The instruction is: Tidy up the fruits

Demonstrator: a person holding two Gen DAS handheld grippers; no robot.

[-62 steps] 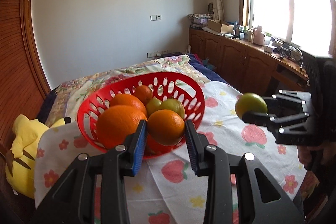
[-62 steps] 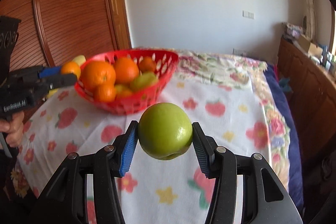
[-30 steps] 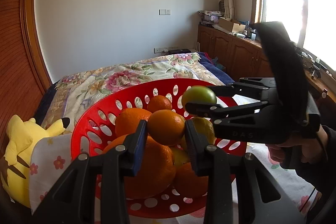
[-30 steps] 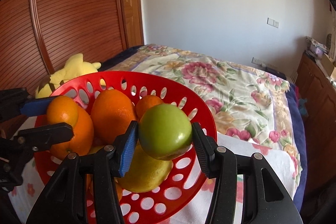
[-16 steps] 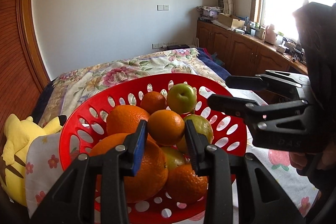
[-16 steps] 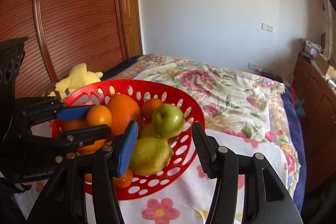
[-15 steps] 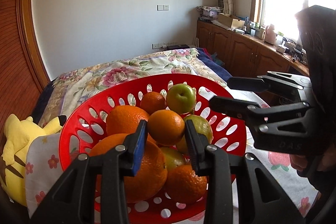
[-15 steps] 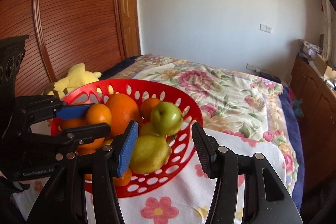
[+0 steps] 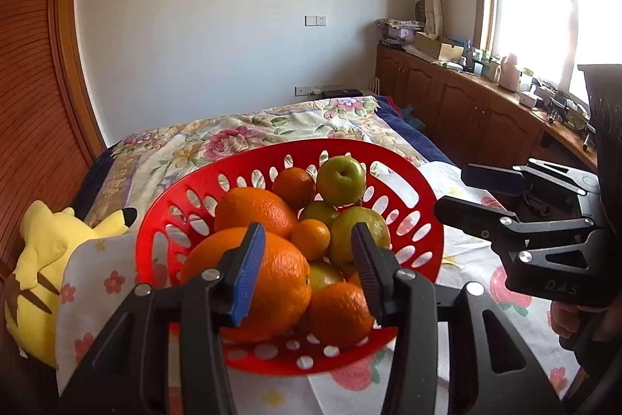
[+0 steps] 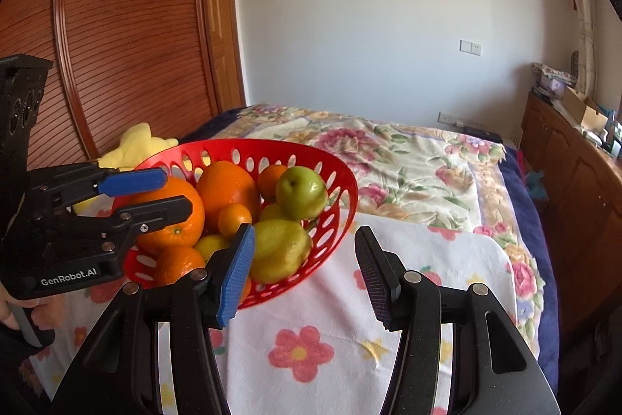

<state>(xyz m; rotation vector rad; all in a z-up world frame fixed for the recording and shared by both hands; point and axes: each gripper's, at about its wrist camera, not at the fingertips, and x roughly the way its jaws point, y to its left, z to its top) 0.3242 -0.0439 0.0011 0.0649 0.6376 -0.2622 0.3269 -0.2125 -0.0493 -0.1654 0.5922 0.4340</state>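
Red basket [image 9: 423, 220] [image 10: 342, 197] heaped with fruit, sitting on a flower-printed cloth [image 10: 435, 259] spread over the bed [image 10: 408, 146], near the cloth's left edge. Green apple [image 9: 341, 180] [image 10: 301, 191] perched on top of the pile toward the basket's far rim, stem dimple showing. Small orange [image 9: 311, 238] [image 10: 234, 219] lodged mid-pile, touching the large orange [image 9: 272, 282] [image 10: 175, 216] beside it. Left hand-held gripper [image 9: 307, 269] [image 10: 151, 195] spread apart and empty, poised over the near side of the basket. Right hand-held gripper [image 10: 305, 273] [image 9: 464, 193] likewise parted and empty, just off the basket's right side, above the cloth. Yellow plush toy [image 9: 42, 251] lying at the cloth's left edge.
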